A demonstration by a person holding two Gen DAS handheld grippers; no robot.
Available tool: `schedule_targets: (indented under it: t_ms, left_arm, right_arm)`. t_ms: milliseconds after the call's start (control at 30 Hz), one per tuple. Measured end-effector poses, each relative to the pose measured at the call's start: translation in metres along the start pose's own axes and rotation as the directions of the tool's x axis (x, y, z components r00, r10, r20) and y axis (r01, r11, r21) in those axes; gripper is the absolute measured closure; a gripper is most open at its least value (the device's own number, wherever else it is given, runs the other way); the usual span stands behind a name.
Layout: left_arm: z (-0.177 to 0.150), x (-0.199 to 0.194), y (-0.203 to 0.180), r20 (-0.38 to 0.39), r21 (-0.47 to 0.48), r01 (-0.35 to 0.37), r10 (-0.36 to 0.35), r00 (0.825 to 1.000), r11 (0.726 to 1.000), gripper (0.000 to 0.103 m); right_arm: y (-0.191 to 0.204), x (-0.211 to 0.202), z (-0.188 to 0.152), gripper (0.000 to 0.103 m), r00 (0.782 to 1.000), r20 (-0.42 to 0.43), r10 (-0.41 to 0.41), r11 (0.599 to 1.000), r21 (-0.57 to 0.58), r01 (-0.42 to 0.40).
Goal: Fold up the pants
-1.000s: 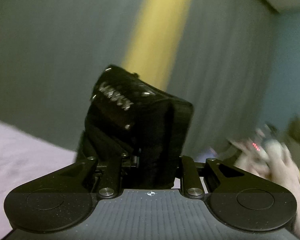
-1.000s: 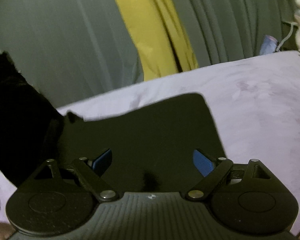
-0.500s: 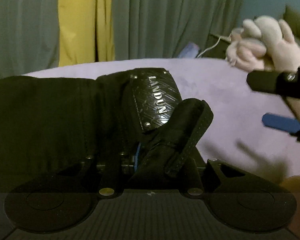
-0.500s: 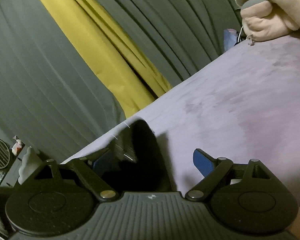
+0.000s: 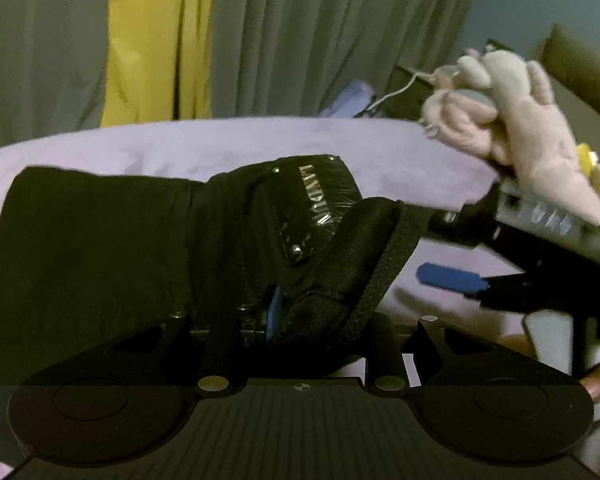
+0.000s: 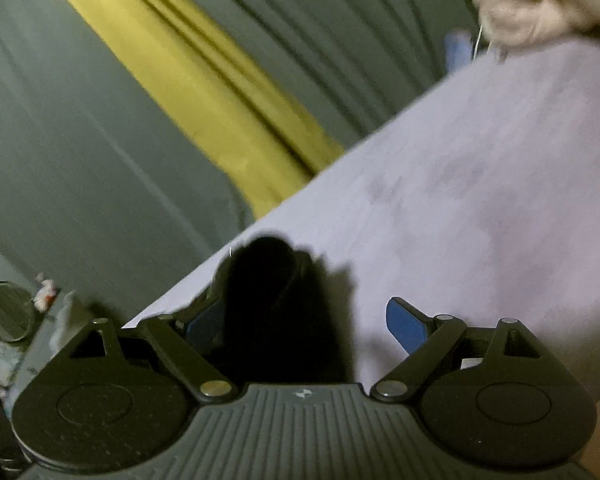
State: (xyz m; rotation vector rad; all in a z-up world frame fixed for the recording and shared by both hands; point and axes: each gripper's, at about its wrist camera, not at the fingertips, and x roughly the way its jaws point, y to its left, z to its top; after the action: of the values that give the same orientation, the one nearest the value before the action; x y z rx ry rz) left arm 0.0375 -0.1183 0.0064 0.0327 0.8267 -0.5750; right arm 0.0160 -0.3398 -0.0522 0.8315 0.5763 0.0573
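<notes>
The black pants [image 5: 100, 248] lie folded on the lilac bed [image 5: 220, 144], with a glossy lettered patch [image 5: 316, 204] on the waistband. My left gripper [image 5: 300, 316] pinches the bunched waistband low in the left wrist view. One blue pad [image 5: 274, 312] shows beside the cloth, and the jaws are opening slightly with the fabric still between them. My right gripper [image 5: 448, 250] reaches in from the right, open. In the right wrist view the right gripper [image 6: 306, 320] stands wide, with a dark end of the pants [image 6: 272, 280] near its left pad [image 6: 204, 320], not pressed.
A pale plush toy [image 5: 520, 120] lies at the bed's far right, with a white cable [image 5: 396, 92] and a blue object [image 5: 352, 96] behind it. Grey and yellow curtains [image 5: 156, 40] hang beyond the bed. A round fan [image 6: 8, 312] stands off the bed's left edge.
My left gripper came down from in front of the curtains and laid the pants on the bed. My right gripper rolled, and most of the black cloth left its fingers.
</notes>
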Motion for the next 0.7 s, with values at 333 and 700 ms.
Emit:
schedule_targets:
  t_ms: [333, 700]
  left_arm:
    - [-0.012, 0.008, -0.007, -0.001, 0.062, -0.044, 0.044, 0.999, 0.997, 0.074]
    - [-0.03, -0.069, 0.026, 0.127, 0.049, -0.043, 0.037, 0.991, 0.998, 0.023]
  right_arm:
    - [-0.01, 0.066, -0.002, 0.029, 0.946, -0.23, 0.229, 0.943, 0.293, -0.157]
    - [0.057, 0.066, 0.031, 0.076, 0.99, -0.131, 0.05, 0.987, -0.145, -0.069]
